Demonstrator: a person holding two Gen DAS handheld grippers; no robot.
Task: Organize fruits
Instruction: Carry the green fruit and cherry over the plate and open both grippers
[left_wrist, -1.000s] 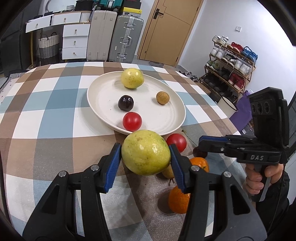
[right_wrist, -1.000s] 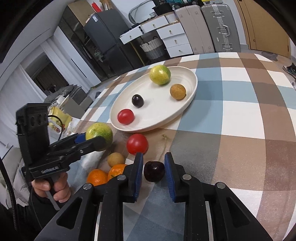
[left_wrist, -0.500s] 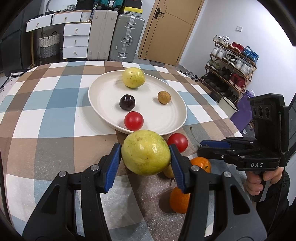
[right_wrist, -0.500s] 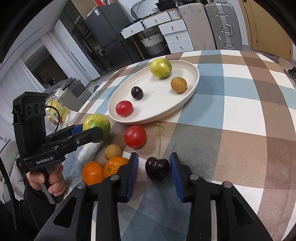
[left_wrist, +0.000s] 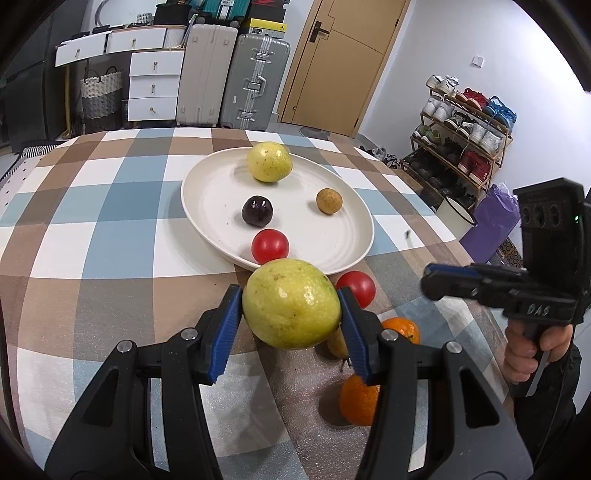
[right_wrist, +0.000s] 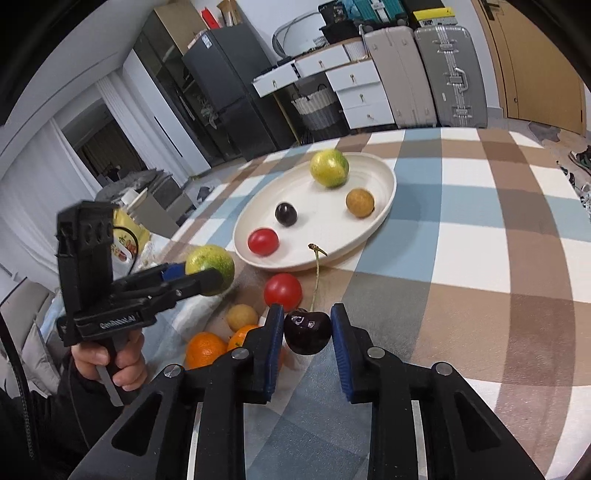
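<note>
My left gripper (left_wrist: 291, 314) is shut on a large yellow-green fruit (left_wrist: 291, 303) and holds it above the table, just before the white plate (left_wrist: 207, 221). The plate holds a yellow-green fruit (left_wrist: 269, 161), a dark cherry (left_wrist: 257, 211), a tan longan (left_wrist: 328, 200) and a red tomato (left_wrist: 270, 244). My right gripper (right_wrist: 307, 332) is shut on a dark cherry (right_wrist: 307, 331) with a long stem and holds it raised off the cloth. On the table lie a red tomato (right_wrist: 283, 291), a longan (right_wrist: 242, 316) and two oranges (right_wrist: 205, 349).
The checked tablecloth (left_wrist: 92, 236) covers the table. Suitcases (left_wrist: 255, 81), white drawers (left_wrist: 153, 85) and a wooden door (left_wrist: 343, 62) stand behind it. A shoe rack (left_wrist: 465, 125) is at the far right, a black fridge (right_wrist: 218, 92) to the left.
My right gripper has closed on the cherry and lifted it off the cloth. My left gripper holds the large fruit steady, drifting slightly.
</note>
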